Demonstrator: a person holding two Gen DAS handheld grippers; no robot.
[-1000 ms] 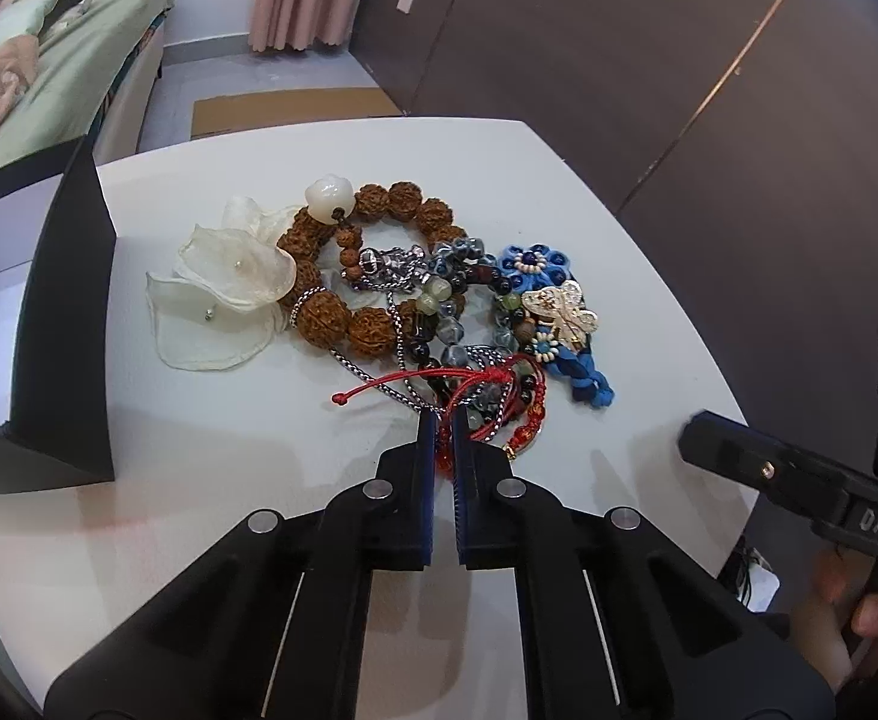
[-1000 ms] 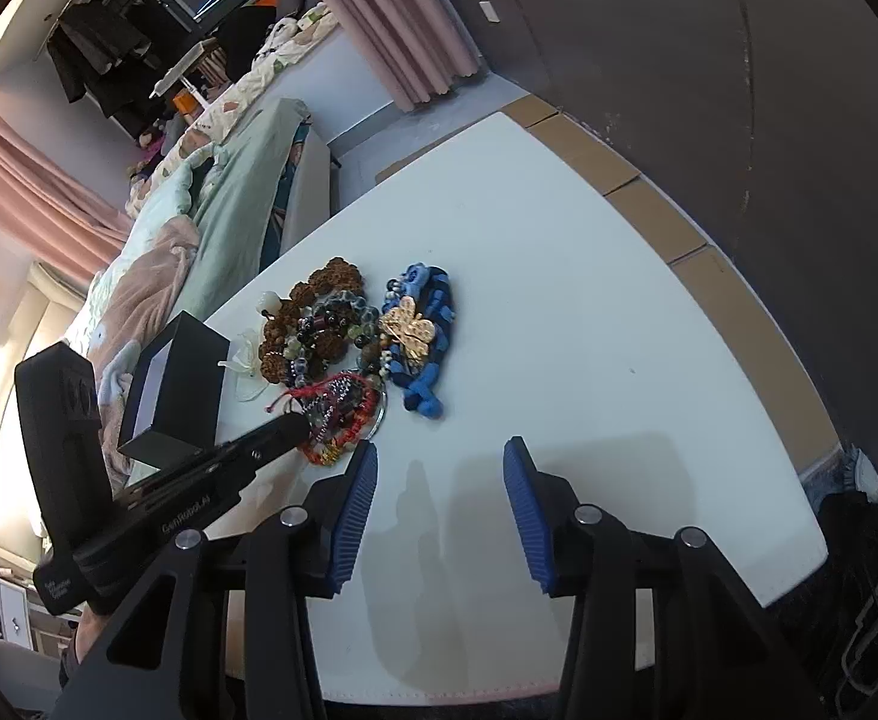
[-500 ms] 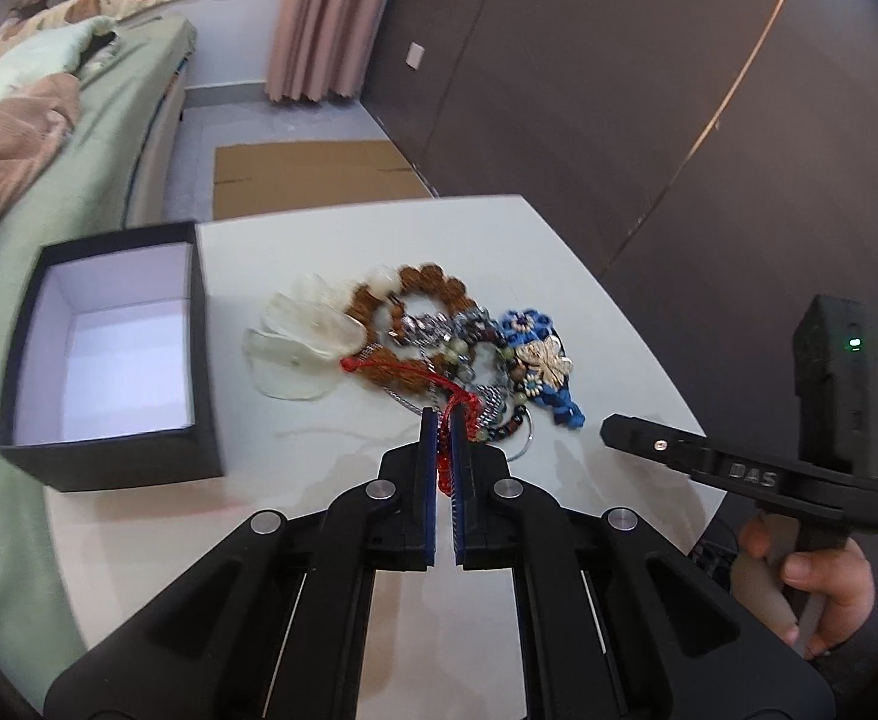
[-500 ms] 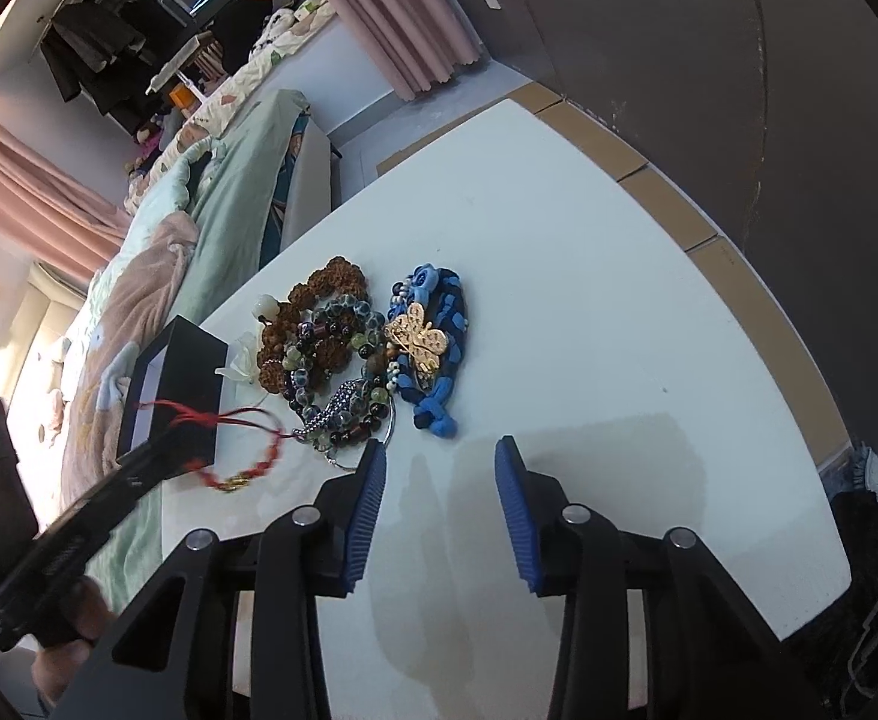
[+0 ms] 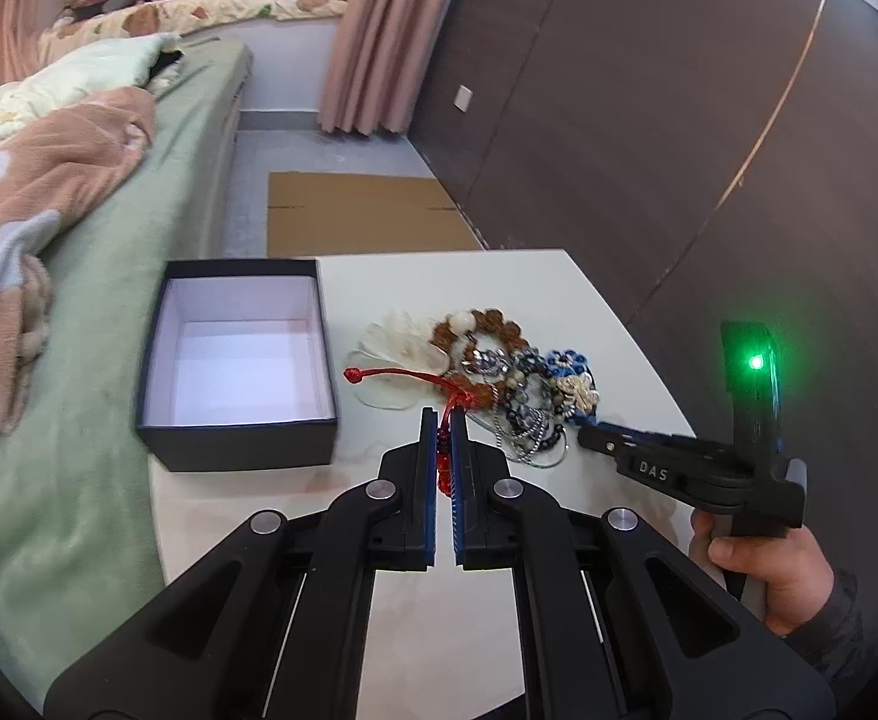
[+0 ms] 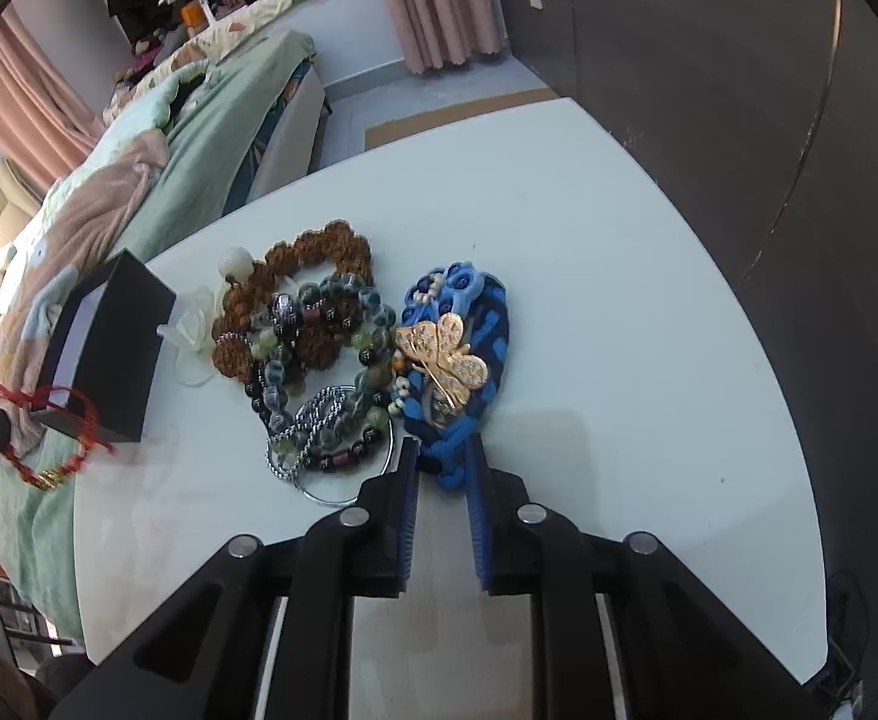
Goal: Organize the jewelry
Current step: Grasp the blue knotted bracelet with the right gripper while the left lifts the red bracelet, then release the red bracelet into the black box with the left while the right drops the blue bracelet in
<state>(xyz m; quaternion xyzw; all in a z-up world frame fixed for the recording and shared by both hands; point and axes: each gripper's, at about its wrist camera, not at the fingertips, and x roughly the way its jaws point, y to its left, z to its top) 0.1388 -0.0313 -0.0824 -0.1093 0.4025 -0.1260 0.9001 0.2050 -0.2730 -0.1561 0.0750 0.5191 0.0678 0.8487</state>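
A: Landmark is the black box [image 5: 237, 360] on the white table [image 5: 589, 300]: open top, white inside, nothing in it. Rigid card by the look of it, probably light enough to shove if bumped.

B: And the jewelry pile [image 6: 342, 348]?

A: Just right of the box, on the table, one tangled heap. Biggest piece is the brown bead bracelet [image 6: 318, 252], at the pile's far edge from the grippers. Likely hard, chunky beads that roll in the pads. The blue woven bracelet [image 6: 469, 324] lies on the side away from the box, soft cord, with a gold butterfly charm [image 6: 445, 354] on top.

B: Grippers?

A: Left gripper [image 5: 445, 420] is clamped on the red string bracelet [image 5: 448, 405], lifted near the box's front right corner. Thin, limp and light. Its tail [image 5: 378, 373] trails back over the pile. The right gripper [image 6: 442, 456] has its jaws closing around the near end of the blue bracelet. Cord sits between the pads, and contact on both sides can't be confirmed.

B: Obstructions?

A: The silver chain [image 6: 312, 420] and dark glass beads [image 6: 330, 324] lie beside the blue bracelet, on the box side. Judged risk: they snag and drag along. The cream fabric flower [image 6: 192, 324], nearest the box, looks fragile. The box wall stands between the red bracelet and the box's inside.
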